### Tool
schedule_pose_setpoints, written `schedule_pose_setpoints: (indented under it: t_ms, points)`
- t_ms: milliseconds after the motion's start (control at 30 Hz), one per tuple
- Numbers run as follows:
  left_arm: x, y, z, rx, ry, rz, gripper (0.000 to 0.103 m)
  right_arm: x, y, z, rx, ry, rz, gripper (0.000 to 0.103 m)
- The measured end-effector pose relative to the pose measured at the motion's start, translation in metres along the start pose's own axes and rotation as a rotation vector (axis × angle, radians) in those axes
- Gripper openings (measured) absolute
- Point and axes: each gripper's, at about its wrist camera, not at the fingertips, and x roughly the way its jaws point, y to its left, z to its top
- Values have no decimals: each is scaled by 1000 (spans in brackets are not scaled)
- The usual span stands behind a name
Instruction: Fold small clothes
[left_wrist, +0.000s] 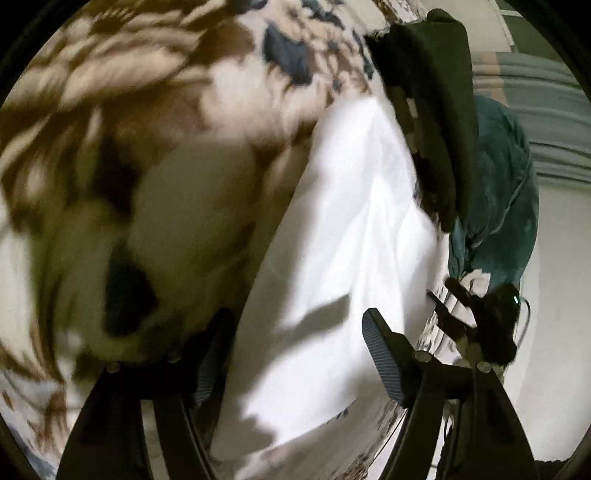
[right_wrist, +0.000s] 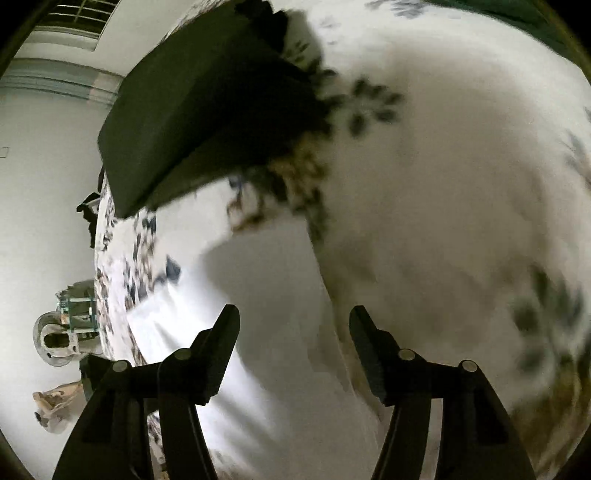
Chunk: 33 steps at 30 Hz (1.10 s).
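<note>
A white garment (left_wrist: 332, 229) lies flat on a floral bedsheet (left_wrist: 147, 92). My left gripper (left_wrist: 295, 332) is open just above the garment's near part, its fingers spread over the cloth with nothing between them. The same white garment shows in the right wrist view (right_wrist: 266, 295). My right gripper (right_wrist: 293, 332) is open and empty over it, close to the sheet. My right gripper also shows small at the right of the left wrist view (left_wrist: 476, 317). Both views are blurred by motion.
A stack of dark folded clothes (left_wrist: 432, 110) (right_wrist: 207, 110) lies on the bed beyond the white garment. A teal garment (left_wrist: 498, 192) lies heaped at the bed's edge. White floor (right_wrist: 44, 221) and small objects (right_wrist: 66, 332) are beside the bed.
</note>
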Motion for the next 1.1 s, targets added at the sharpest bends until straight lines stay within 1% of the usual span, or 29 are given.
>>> schedule_pose_setpoints:
  t_ms: [33, 67, 100, 133, 167, 200, 233, 267, 333, 367, 400, 433, 467, 500, 567, 600, 633, 667, 700, 733, 767, 833, 867, 933, 1000, 1067, 1100]
  points:
    - [0, -2, 5, 1, -4, 6, 70, 10, 4, 11, 15, 17, -1, 63]
    - [1, -6, 12, 3, -8, 12, 70, 16, 4, 17, 36, 20, -1, 58]
    - [2, -9, 17, 8, -14, 17, 70, 19, 6, 23, 38, 5, 4, 29]
    - [4, -13, 21, 12, -21, 27, 70, 23, 13, 27, 13, -2, -53, 6]
    - [4, -13, 26, 12, -28, 39, 70, 25, 18, 31, 3, -7, -82, 6]
    - [4, -15, 31, 9, -39, 40, 70, 25, 20, 35, 17, -30, -95, 5]
    - [4, -17, 36, 10, -58, 42, 70, 22, 18, 37, 33, -52, -126, 5]
    - [1, -20, 40, 14, -95, 48, 68, 20, 16, 39, 49, -67, -150, 5]
    - [-3, -21, 46, 8, -142, 36, 67, 20, 6, 48, 102, -86, -171, 5]
    - [-5, -22, 48, 4, -164, 27, 61, 21, 4, 51, 108, -83, -178, 5]
    - [-5, -23, 50, 5, -177, 21, 39, 23, 7, 54, 94, -77, -184, 5]
    - [-5, -21, 53, 3, -179, 16, 29, 17, 4, 49, 75, -72, -185, 5]
    - [-3, -19, 56, -8, -170, 11, 25, 18, 8, 49, 52, -62, -181, 5]
    - [-2, -18, 57, -11, -168, 14, 25, 19, 12, 48, 27, -38, -173, 5]
    - [-3, -17, 57, 4, -160, 20, 26, 13, 10, 45, 19, -7, -150, 7]
    - [-3, -14, 55, 7, -151, 22, 27, 7, 5, 42, 26, 16, -117, 15]
    - [-2, -15, 56, -2, -139, 16, 29, 1, -2, 38, 40, 38, -74, 36]
    - [-2, -12, 55, -20, -120, -3, 37, -5, -8, 32, 54, 49, -49, 50]
    - [-3, -8, 52, -37, -102, -27, 55, -11, -16, 26, 69, 54, -24, 61]
    - [-3, -4, 46, -43, -94, -42, 64, -15, -25, 19, 81, 66, 3, 62]
    - [-4, -2, 37, -46, -88, -74, 70, -16, -34, 11, 89, 96, 28, 62]
    - [-3, 5, 22, -55, -59, -111, 70, -9, -48, 0, 100, 156, 58, 62]
    - [2, 10, 13, -63, -33, -125, 70, -3, -57, -4, 113, 191, 89, 62]
    - [11, 14, 4, -66, -11, -135, 70, 15, -68, -11, 149, 239, 171, 63]
    - [18, 11, 1, -52, -20, -133, 71, 30, -76, -14, 186, 248, 237, 63]
    - [24, 1, 4, -30, -27, -126, 71, 39, -77, -15, 215, 252, 322, 67]
    - [27, -4, 7, -16, -35, -123, 68, 45, -74, -16, 225, 266, 369, 67]
